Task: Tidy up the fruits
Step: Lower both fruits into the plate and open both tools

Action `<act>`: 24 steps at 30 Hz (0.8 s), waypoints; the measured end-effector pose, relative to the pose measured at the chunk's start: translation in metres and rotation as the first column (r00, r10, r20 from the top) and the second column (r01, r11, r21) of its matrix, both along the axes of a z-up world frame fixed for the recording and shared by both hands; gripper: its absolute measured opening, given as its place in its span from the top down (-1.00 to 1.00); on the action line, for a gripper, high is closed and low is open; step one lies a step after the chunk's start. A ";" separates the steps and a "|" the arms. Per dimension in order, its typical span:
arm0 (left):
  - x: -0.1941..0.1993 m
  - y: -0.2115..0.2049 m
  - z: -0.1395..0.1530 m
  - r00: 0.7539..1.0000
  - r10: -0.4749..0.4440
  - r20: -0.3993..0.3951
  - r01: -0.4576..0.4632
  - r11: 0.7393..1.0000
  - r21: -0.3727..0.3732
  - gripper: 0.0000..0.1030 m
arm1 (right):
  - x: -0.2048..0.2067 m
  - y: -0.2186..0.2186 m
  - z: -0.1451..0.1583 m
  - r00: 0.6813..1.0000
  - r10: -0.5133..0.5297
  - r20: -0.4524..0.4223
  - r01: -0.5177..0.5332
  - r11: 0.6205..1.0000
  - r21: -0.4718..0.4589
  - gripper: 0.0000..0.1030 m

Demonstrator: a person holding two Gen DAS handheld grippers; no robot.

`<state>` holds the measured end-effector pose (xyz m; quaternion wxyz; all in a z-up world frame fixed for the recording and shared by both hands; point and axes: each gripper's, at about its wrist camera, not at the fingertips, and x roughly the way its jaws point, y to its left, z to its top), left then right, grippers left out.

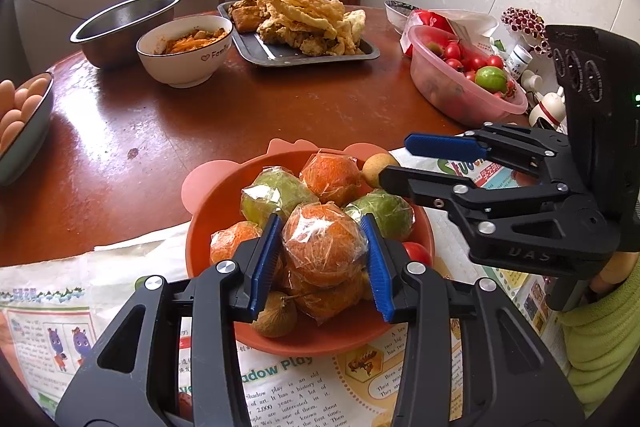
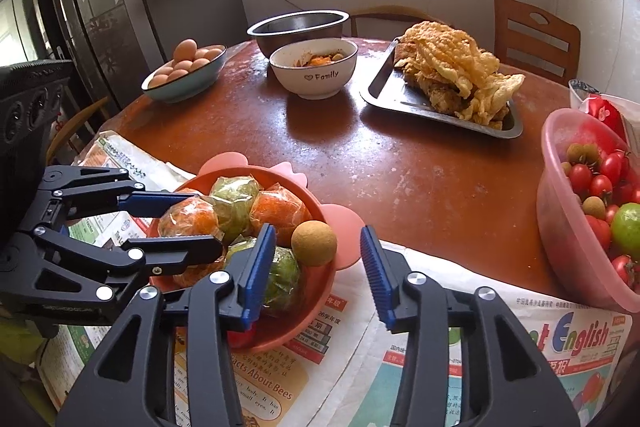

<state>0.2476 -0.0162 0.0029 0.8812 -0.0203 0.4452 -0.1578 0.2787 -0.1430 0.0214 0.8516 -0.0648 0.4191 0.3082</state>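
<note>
Fruit fills the orange bowl [image 1: 208,223] on newspaper at the near edge of the table [image 1: 168,131]. At left, the left gripper [image 1: 322,247] clamps a film-wrapped orange [image 1: 322,247] on top of the pile, pads on its two sides. That film looks slippery and the fruit soft, so a grip across its widest part should hold best, gently. Further right, the right gripper [image 2: 318,267] hangs open and empty, and a small brown round fruit [image 2: 313,242] rests on the bowl's rim between its pads, light, firm and likely to roll.
</note>
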 end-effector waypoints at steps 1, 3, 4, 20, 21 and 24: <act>-0.001 0.000 0.000 1.000 0.001 0.001 -0.001 1.000 0.000 0.34 | -0.001 -0.001 0.001 1.000 -0.002 0.001 0.002 1.000 0.004 0.10; -0.003 0.002 0.001 1.000 -0.001 0.003 0.001 1.000 -0.001 0.34 | -0.003 -0.004 0.004 1.000 -0.009 0.006 0.009 1.000 0.010 0.06; -0.004 0.002 0.001 1.000 0.001 0.003 -0.001 1.000 -0.002 0.34 | -0.004 -0.005 0.005 1.000 -0.010 0.008 0.009 1.000 0.012 0.05; -0.009 0.000 0.016 0.999 0.023 0.040 -0.024 0.999 0.022 -0.05 | -0.021 -0.022 0.018 0.998 -0.046 0.045 0.046 0.999 0.015 -0.19; -0.010 0.000 0.018 0.999 0.028 0.044 -0.029 0.999 0.023 -0.10 | -0.024 -0.022 0.021 0.997 -0.050 0.054 0.050 0.999 0.014 -0.26; -0.016 0.001 0.022 0.998 0.041 0.056 -0.042 0.999 0.029 -0.24 | -0.031 -0.025 0.027 0.996 -0.058 0.071 0.057 0.998 0.018 -0.34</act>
